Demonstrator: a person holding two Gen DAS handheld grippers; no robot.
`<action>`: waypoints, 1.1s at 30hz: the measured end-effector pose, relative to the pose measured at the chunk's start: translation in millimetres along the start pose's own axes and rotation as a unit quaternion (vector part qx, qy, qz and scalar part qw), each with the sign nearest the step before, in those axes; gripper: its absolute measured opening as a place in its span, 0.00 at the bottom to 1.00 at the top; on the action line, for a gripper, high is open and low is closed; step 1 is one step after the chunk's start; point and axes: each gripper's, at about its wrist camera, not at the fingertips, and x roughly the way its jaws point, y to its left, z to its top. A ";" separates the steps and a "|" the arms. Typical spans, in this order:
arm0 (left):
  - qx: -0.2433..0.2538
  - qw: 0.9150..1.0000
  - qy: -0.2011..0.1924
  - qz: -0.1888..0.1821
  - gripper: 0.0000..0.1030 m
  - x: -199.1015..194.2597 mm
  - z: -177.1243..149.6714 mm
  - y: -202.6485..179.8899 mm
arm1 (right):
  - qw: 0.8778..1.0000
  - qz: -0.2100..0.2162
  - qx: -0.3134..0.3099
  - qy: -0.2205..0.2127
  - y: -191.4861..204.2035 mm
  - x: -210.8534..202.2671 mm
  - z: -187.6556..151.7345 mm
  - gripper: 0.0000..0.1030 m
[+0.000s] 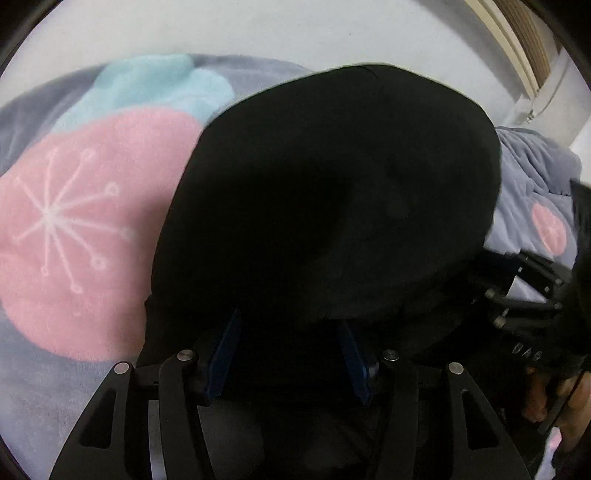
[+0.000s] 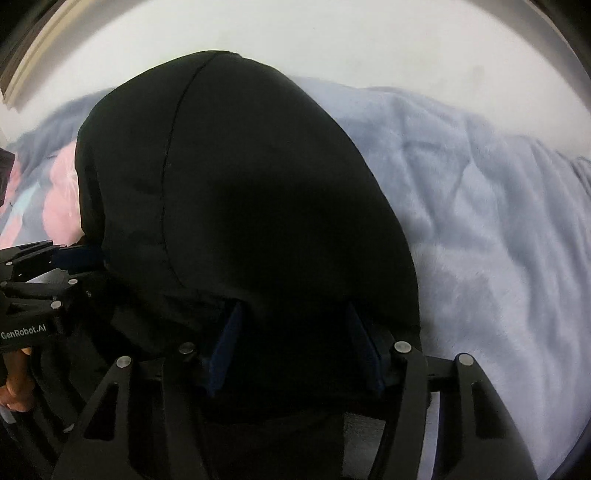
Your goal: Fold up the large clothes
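A large black garment (image 1: 332, 192) lies folded on a fleece blanket and fills the middle of both views (image 2: 251, 206). My left gripper (image 1: 291, 332) is open, its blue pads (image 1: 225, 350) wide apart with a fold of the black cloth draped over the tips and between them. My right gripper (image 2: 295, 332) is open too, blue pads (image 2: 365, 350) apart, the garment's near edge lying over them. The fingertips are hidden under cloth. Each gripper shows in the other's view: the right one at the right edge (image 1: 524, 295), the left one at the left edge (image 2: 44, 280).
The blanket is grey-lilac (image 2: 480, 221) with a big pink circle (image 1: 85, 229) and a light blue patch (image 1: 155, 88). A white wall (image 1: 295, 29) rises behind. A window frame or rail (image 1: 517, 48) sits at the upper right. A hand (image 1: 561, 398) grips the right tool.
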 end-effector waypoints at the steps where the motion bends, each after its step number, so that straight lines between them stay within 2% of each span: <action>1: 0.005 1.000 -0.002 0.006 0.54 1.4 -0.3 -2.1 | 1.000 0.002 0.003 -0.004 -0.8 2.1 -1.2 0.60; 3: 0.024 0.999 -0.007 0.022 0.55 4.9 -1.0 -9.5 | 1.000 0.003 0.006 -0.003 -1.6 6.7 -1.4 0.60; 6: 0.023 0.999 -0.011 0.031 0.55 -2.1 -1.2 -14.7 | 1.000 0.007 -0.002 0.000 0.2 -5.3 3.7 0.61; 8: 0.031 0.999 -0.018 0.034 0.55 -20.3 -3.9 -20.3 | 0.999 0.035 -0.003 -0.002 -3.0 -24.1 5.7 0.61; 10: 0.047 0.998 -0.041 0.020 0.55 -48.8 -8.8 -27.3 | 0.996 0.082 0.007 -0.022 -10.8 -49.6 11.2 0.61; 12: 0.057 0.996 -0.073 0.015 0.55 -81.8 -17.9 -33.9 | 0.994 0.100 0.008 -0.042 -16.4 -67.4 18.4 0.66; 14: 0.054 0.994 -0.089 0.005 0.55 -105.9 -24.1 -33.9 | 0.992 0.106 0.002 -0.063 -22.9 -82.0 30.2 0.80; 16: 0.045 0.994 -0.098 0.001 0.55 -122.1 -30.4 -31.2 | 0.992 0.102 -0.004 -0.068 -27.9 -83.4 40.6 0.83; 18: 0.036 0.994 -0.101 0.002 0.55 -135.0 -42.5 -20.8 | 0.993 0.108 -0.001 -0.058 -33.4 -77.5 48.9 0.83; 21: 0.020 0.996 -0.088 0.010 0.55 -143.9 -61.1 -13.7 | 0.990 0.136 0.014 -0.023 -46.1 -47.8 72.2 0.83; 25: 0.000 0.997 -0.070 0.026 0.55 -164.0 -91.9 5.0 | 0.990 0.142 0.016 0.012 -45.9 -9.8 79.9 0.83; 28: -0.010 0.996 -0.074 0.040 0.55 -180.1 -110.5 12.1 | 0.987 0.159 0.021 0.025 -44.7 3.0 84.1 0.83; 33: -0.037 0.995 -0.080 0.048 0.55 -219.5 -137.8 27.4 | 0.977 0.196 0.046 0.068 -46.6 35.1 92.8 0.90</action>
